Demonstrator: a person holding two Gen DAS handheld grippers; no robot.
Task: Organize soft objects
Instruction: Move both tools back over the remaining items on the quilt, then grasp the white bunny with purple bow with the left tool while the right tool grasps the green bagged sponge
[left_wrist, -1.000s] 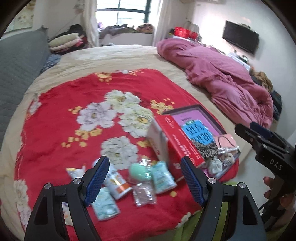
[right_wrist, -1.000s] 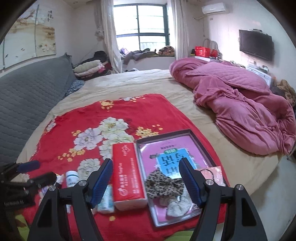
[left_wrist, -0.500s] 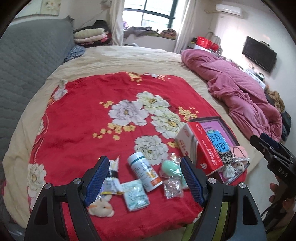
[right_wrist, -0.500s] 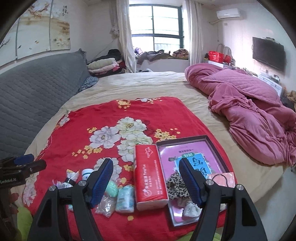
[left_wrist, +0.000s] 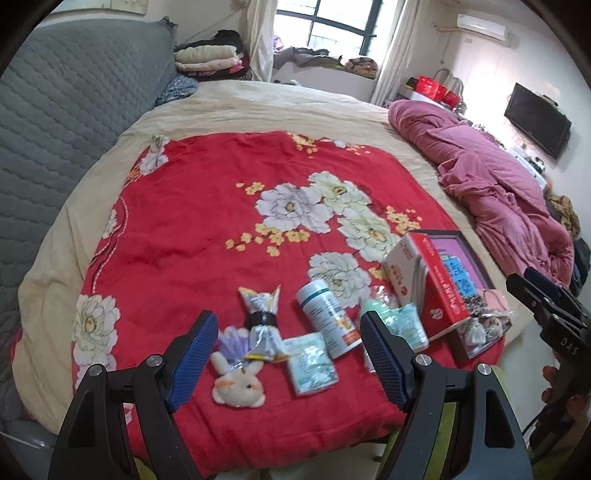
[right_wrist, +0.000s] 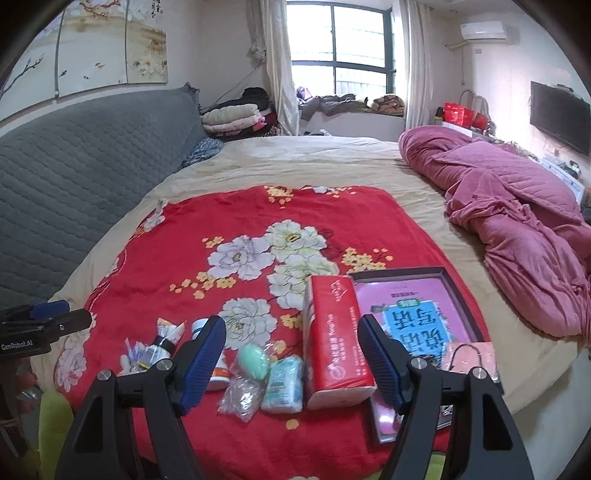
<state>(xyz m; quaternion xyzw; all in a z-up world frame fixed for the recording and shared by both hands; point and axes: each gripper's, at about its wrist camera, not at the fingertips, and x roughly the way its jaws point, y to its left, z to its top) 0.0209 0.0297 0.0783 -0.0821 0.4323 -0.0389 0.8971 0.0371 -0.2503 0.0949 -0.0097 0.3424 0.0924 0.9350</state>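
**Between your left tongs: the bunny's the easy grab**

Between the blue pads of your left tongs (left_wrist: 286, 354), wide open and empty, sits the plush bunny (left_wrist: 238, 384) on the red blanket (left_wrist: 192, 221), just ahead and a bit left of centre, its long axis running roughly away from you. Your right tongs (right_wrist: 291, 358), also open and empty, hang over the tissue pack (right_wrist: 334, 339) and tray (right_wrist: 460, 295). Left's nearer, I'd say.

Daylight pours through the curtained window (right_wrist: 341, 55) onto a wide beige bed (right_wrist: 314, 158), grey quilted headboard (right_wrist: 85, 162) on the left, wall television (right_wrist: 559, 116) and air conditioner (right_wrist: 483, 30) on the right.
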